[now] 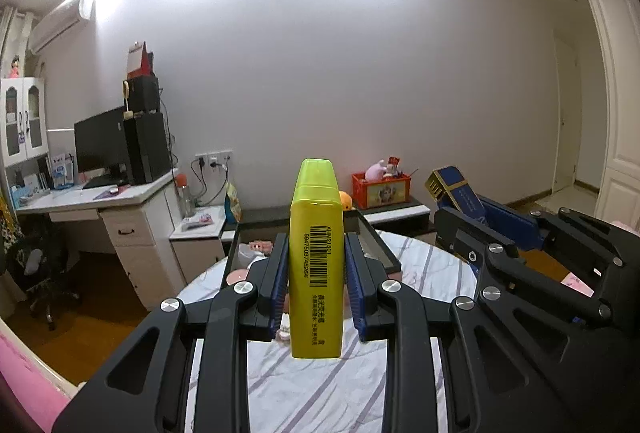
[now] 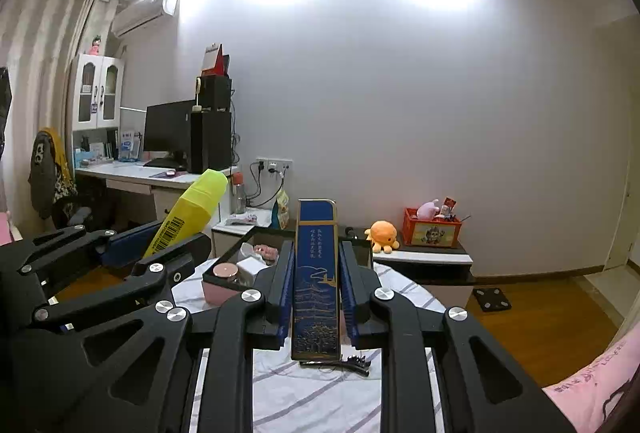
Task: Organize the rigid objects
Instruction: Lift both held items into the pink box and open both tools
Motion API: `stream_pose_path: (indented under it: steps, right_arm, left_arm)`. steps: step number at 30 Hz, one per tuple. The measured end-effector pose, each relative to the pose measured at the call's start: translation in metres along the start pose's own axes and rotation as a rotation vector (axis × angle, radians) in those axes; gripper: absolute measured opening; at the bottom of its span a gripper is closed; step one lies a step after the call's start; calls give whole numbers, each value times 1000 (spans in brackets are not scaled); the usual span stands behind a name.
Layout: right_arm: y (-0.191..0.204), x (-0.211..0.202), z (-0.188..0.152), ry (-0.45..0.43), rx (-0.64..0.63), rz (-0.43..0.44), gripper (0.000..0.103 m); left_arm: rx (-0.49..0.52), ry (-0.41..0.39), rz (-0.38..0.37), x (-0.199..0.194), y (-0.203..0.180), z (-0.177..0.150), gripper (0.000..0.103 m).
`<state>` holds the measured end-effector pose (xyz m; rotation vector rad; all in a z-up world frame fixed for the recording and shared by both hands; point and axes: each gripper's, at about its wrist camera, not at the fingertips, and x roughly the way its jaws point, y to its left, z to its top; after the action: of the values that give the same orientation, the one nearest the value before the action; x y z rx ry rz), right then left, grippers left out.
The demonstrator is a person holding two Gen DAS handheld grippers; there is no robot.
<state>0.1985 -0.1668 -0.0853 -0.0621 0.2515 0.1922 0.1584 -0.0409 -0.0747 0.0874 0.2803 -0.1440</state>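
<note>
Each gripper held one thing, raised above the striped tabletop (image 1: 304,385). The left gripper (image 1: 316,273) was clamped on a yellow highlighter (image 1: 316,273), cap pointing away; the right gripper (image 2: 314,281) was clamped on a flat blue case (image 2: 314,281). The black tray (image 2: 228,273) beyond them looked the likely goal. To do it well, I judged, each should be carried level and lowered into bare tray space clear of the jar (image 2: 226,270) before the jaws let go. Counted: one highlighter, one case, one tray, two grippers.
</note>
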Motion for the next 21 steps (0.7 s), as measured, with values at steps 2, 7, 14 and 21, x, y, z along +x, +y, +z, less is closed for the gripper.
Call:
stream_pose_path:
  steps: [2, 7, 14, 21]
  right_arm:
    - [0, -1, 2, -15, 2, -1, 21]
    - [2, -1, 8, -43, -2, -3, 22]
    - [3, 14, 19, -68, -13, -6, 21]
    - [-2, 51, 22, -40, -21, 5, 22]
  left_arm:
    - [4, -23, 5, -2, 1, 2, 27]
    - [25, -68, 16, -1, 2, 9, 27]
    - [42, -116, 34, 17, 7, 21, 27]
    - [59, -87, 59, 61, 15, 28, 27]
